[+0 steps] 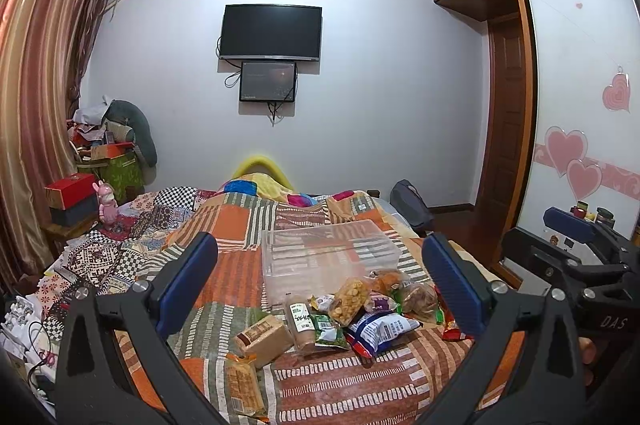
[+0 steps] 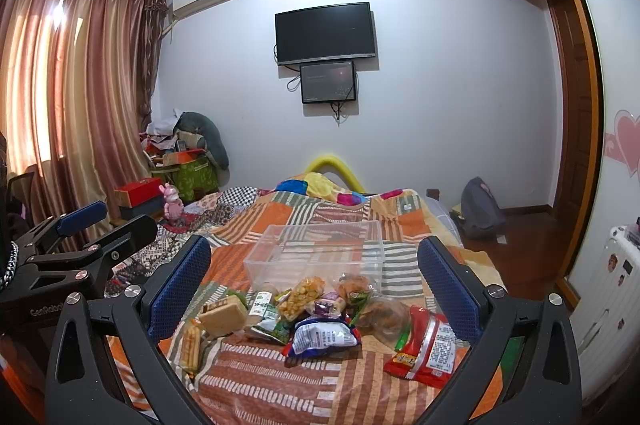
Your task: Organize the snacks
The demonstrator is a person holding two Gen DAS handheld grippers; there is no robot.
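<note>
A pile of snack packets [image 1: 352, 313] lies on the patchwork bedspread [image 1: 240, 265], also in the right wrist view [image 2: 312, 313]. It holds a tan wrapped block [image 1: 262, 339], a blue-white bag [image 2: 326, 337], a red packet [image 2: 426, 345] and a bag of yellow puffs [image 2: 300, 295]. A clear plastic bin [image 1: 328, 253] stands empty just behind the pile; it also shows in the right wrist view [image 2: 316, 249]. My left gripper [image 1: 318, 281] is open and empty above the pile. My right gripper [image 2: 314, 281] is open and empty too.
The bed's right edge drops to a wooden floor with a grey backpack [image 2: 480, 209]. Boxes and a pink toy [image 1: 106, 201] sit at the bed's left side by the curtains. A white radiator [image 2: 616, 305] stands at the right.
</note>
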